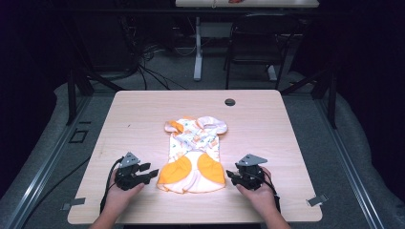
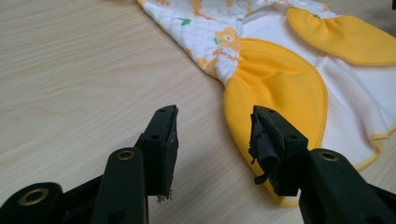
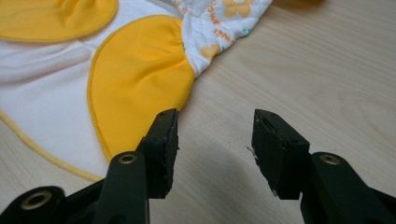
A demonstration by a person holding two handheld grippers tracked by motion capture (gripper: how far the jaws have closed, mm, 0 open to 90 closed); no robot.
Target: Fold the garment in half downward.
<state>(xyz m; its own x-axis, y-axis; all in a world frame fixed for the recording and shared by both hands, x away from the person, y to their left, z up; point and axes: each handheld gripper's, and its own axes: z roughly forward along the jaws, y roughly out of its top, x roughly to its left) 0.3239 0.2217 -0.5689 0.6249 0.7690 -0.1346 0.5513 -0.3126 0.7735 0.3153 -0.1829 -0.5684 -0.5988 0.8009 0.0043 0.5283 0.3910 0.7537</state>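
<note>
Two grippers down at the near edge of the table [image 1: 267,119], flanking the baby garment [image 1: 194,155] lying flat mid-table. Left gripper [image 1: 152,172] jaws apart, just beside its orange panel [image 2: 275,88]. Right gripper [image 1: 230,175] jaws apart, holding nothing, beside the other panel.

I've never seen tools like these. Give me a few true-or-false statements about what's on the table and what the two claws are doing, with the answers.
1. A small yellow and white baby garment lies flat on the wooden table. True.
2. The left claw is clamped on the yellow fabric. False: its jaws stand apart with nothing between them, right beside the garment's yellow edge.
3. The right claw is open above bare wood. True.
4. Both claws sit on the same side of the garment. False: one is at each side of its near end.
5. The garment hangs over the table's edge. False: it lies wholly on the tabletop, near the middle.
</note>
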